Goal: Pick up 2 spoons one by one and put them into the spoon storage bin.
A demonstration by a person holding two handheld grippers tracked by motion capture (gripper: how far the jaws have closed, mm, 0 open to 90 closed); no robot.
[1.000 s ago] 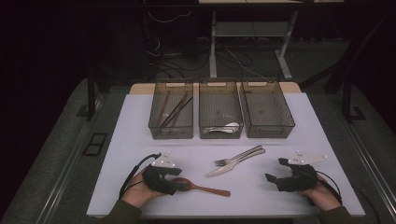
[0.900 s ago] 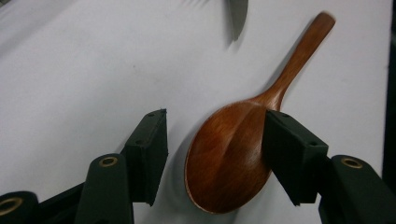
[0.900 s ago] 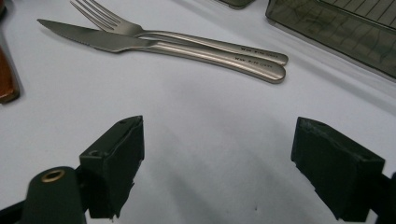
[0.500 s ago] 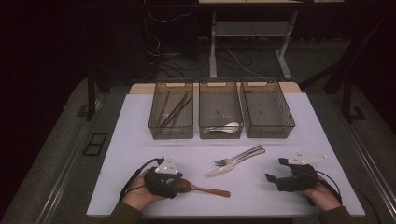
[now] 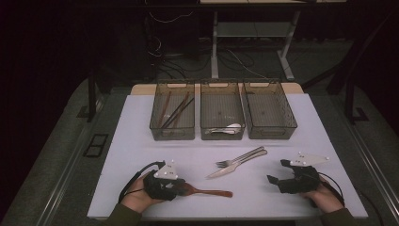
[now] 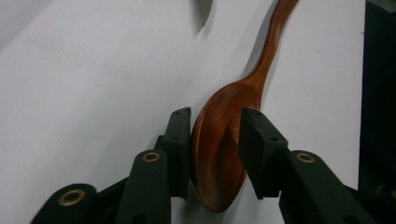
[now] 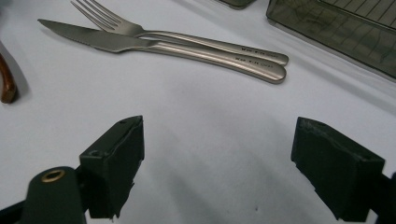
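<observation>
Our left tongs (image 6: 214,154) have just been closing and now clasp the wooden spoon (image 6: 223,140) by its bowl on the desk (image 5: 141,141); we should lift level so it cannot twist, while our right tongs (image 7: 217,163) rest released beside the knife (image 7: 154,44)

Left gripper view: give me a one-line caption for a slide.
Left gripper, its jaws just closing, pinches the bowl of a wooden spoon lying on the white table.
</observation>
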